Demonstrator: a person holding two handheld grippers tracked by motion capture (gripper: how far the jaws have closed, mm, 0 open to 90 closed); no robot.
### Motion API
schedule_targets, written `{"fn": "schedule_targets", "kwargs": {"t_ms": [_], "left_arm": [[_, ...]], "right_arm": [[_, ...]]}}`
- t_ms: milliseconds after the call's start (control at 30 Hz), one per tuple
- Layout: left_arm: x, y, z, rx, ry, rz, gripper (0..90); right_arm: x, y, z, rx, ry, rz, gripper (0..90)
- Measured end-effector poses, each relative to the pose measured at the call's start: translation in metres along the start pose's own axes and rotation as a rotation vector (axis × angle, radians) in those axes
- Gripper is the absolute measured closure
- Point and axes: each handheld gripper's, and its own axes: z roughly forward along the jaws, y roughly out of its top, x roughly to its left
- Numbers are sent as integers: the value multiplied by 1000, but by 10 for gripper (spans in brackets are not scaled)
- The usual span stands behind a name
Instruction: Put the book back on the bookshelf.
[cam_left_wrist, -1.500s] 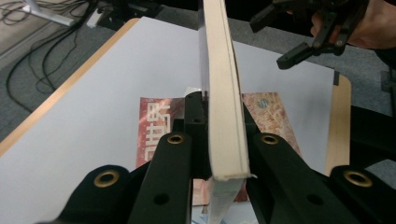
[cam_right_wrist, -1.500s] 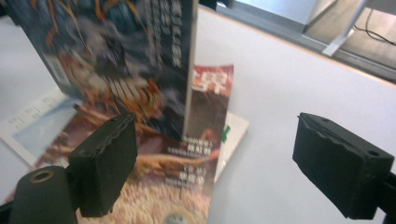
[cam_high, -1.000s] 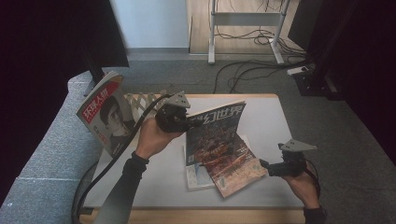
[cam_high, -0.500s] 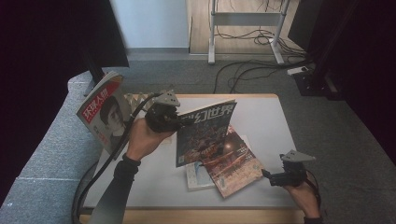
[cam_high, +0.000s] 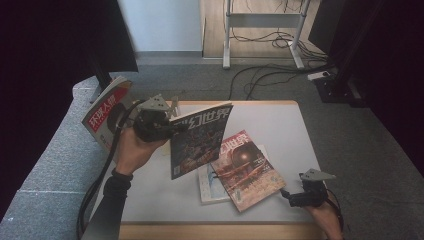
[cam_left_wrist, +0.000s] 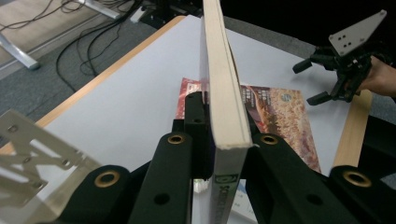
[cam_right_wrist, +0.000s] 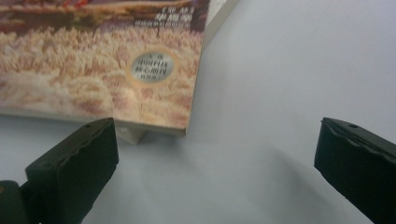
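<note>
Magazine "幻世界" (cam_high: 200, 137), centre frame, clamped by left hand-held gripper (cam_high: 172, 131); "环球人物" magazine (cam_high: 107, 117) upper left; right hand-held gripper (cam_high: 290, 197) wide open, empty, lower right.

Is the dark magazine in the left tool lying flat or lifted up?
Lifted up. The left tool clamps the dark magazine on edge above the white table.

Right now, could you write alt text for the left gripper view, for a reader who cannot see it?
The left gripper clamps the spine of an upright magazine above a white table. Behind it, another magazine lies flat, and the open right gripper hovers near the table's edge.
</note>
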Motion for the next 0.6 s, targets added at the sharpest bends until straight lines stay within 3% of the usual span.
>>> {"fn": "schedule_targets", "kwargs": {"t_ms": [333, 600], "left_arm": [[10, -12, -27, -28, 52, -37, 827], [18, -25, -48, -24, 107, -69, 827]], "right_arm": [[3, -5, 4, 38, -28, -32, 0], [2, -4, 6, 56, -26, -21, 0]]}}
